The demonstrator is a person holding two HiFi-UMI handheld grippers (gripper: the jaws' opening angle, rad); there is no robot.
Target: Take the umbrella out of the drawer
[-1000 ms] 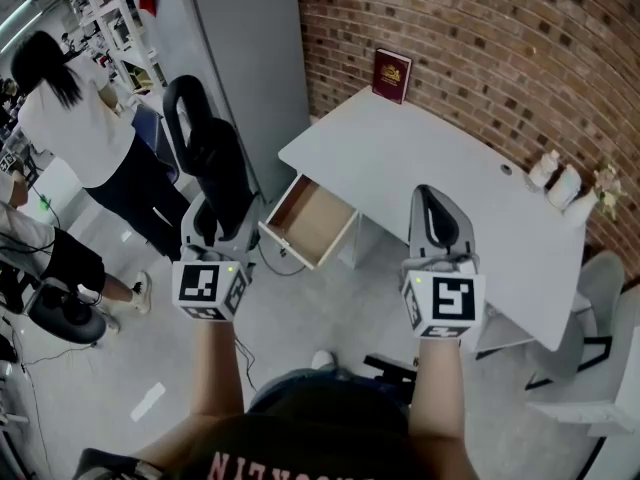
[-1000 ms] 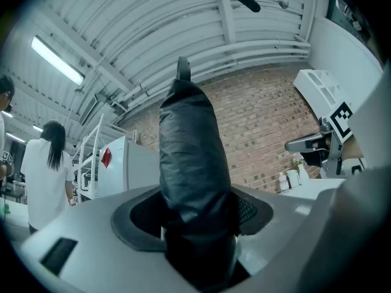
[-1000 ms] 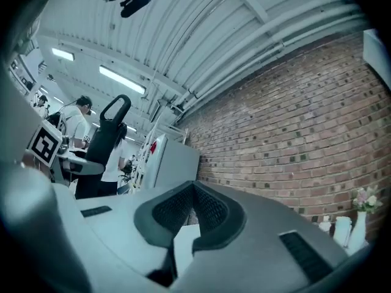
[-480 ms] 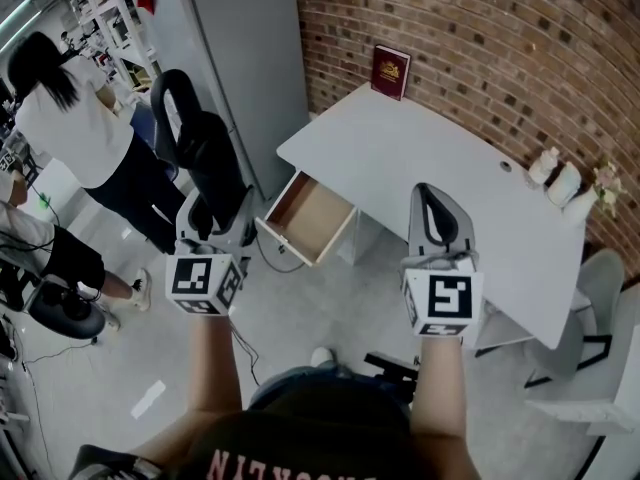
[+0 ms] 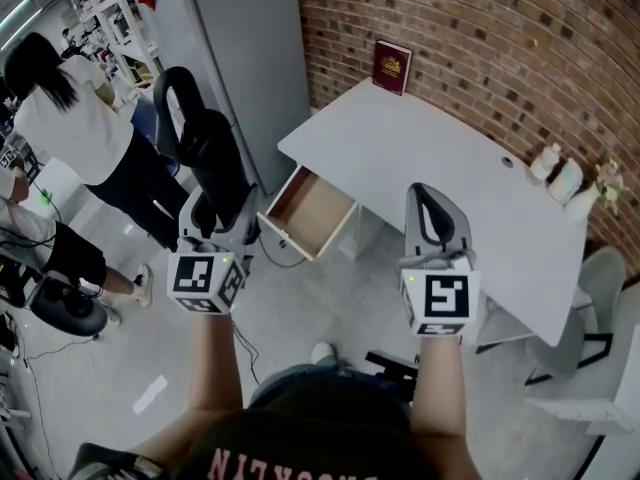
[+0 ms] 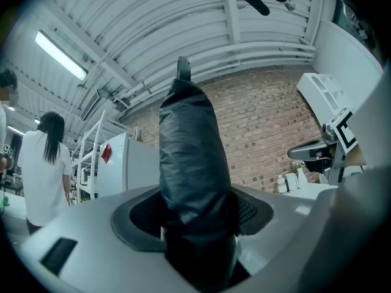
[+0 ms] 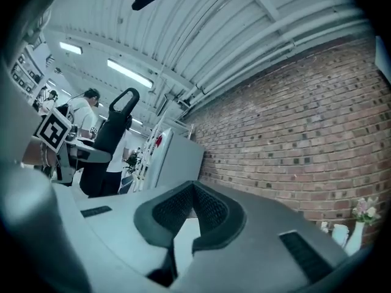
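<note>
Already clear of the drawer (image 5: 312, 216), the umbrella (image 5: 218, 163) was folded, black and held in the air to the drawer's left, well apart from it. Your left hand-held gripper (image 5: 214, 216) had it clamped by the lower part, jaws standing wide around the bundle, with the looped end reaching up and away from you. In the left gripper view the umbrella (image 6: 189, 163) filled the whole gap between the jaws. Your right hand-held gripper (image 5: 432, 208) had its jaws closed together on nothing and hovered over the near edge of the counter (image 5: 430, 138).

The drawer stood pulled out and looked empty, so I judged the lifting-out step as good as done. What remained seemed to be carrying the umbrella off or laying it down, which would call for a steady grip and a free patch of counter.

The open drawer jutted out from the counter's left corner, across any direct path. A person in a white top (image 5: 75, 118) stood close on your left. A red book (image 5: 392, 66) leaned on the brick wall (image 5: 480, 28), and small bottles (image 5: 555, 176) stood at the counter's far right.
</note>
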